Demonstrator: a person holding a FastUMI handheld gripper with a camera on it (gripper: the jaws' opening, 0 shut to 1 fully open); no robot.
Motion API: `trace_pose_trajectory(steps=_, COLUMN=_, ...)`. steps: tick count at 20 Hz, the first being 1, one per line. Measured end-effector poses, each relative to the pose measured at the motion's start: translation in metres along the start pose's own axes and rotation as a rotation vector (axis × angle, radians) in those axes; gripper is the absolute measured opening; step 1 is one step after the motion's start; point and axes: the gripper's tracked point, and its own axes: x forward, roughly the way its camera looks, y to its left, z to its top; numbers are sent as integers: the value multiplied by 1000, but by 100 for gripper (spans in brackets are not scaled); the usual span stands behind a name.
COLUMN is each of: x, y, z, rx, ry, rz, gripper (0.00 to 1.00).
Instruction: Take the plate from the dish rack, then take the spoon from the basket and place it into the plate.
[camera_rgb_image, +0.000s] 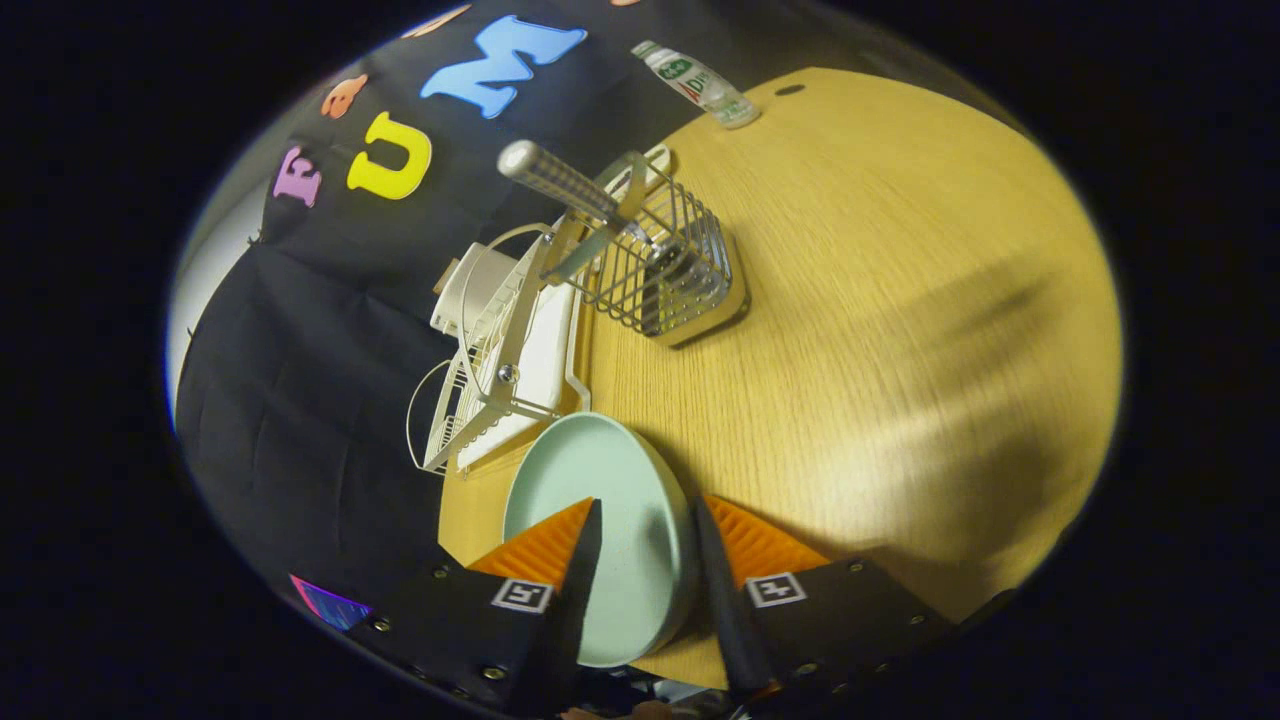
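- Hand-held gripper (645, 560) reaches forward from the near end of the scene, its two tapering fingers pointing ahead with a pale green plate (610, 500) held between them.
- One finger (582, 570) lies against the plate's smooth inner face and the other finger (718, 580) against its outer rim, so the hand-held gripper is clenched on the plate.
- Ribbed pads line the inner sides of the fingers, and each finger base carries a small square black-and-white marker.
- The plate is round, matte and shallow, with a raised lip; it is tilted on edge rather than lying flat, and sits above the near part of the table (900, 300).
- The table is light wood with a fine straight grain and a rounded outline; soft shadows cross its right side.
- Just beyond the plate stands a white wire dish rack (500, 360) with thin curved rods, a looped handle and a flat white tray under it, set at the table's edge by the black cloth wall.
- Beside the dish rack, further along the table, is a shiny metal wire basket (665, 270), box-shaped, with a grid of thin bars and a pale base.
- A spoon (560, 185) stands in the basket, leaning out over its rim; its handle is a silvery cylinder with a textured grip.
- A clear plastic bottle (700, 85) with a green and white label stands at the far edge of the table, well apart from the basket.
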Motion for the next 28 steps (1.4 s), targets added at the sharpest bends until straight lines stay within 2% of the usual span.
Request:
trace_pose_trajectory(steps=1, x=-9, y=-3, z=10, rx=-68, ry=-36, rz=-29, gripper=66)
trace_pose_trajectory(steps=8, x=-75, y=7, z=84, rx=-447, ry=-423, rz=-115, gripper=66)
trace_pose_trajectory(steps=13, x=-86, y=20, z=112, rx=-626, ry=-626, rz=-118, gripper=66)
trace_pose_trajectory(steps=16, x=-77, y=25, z=126, rx=-658, ry=-701, rz=-124, gripper=66)
trace_pose_trajectory(steps=26, x=-36, y=25, z=168, rx=-674, ry=-810, rz=-134, gripper=66)
trace_pose_trajectory(steps=27, x=-34, y=23, z=170, rx=-675, ry=-813, rz=-141, gripper=60)
trace_pose_trajectory(steps=28, x=-32, y=22, z=172, rx=-673, ry=-821, rz=-144, gripper=60)
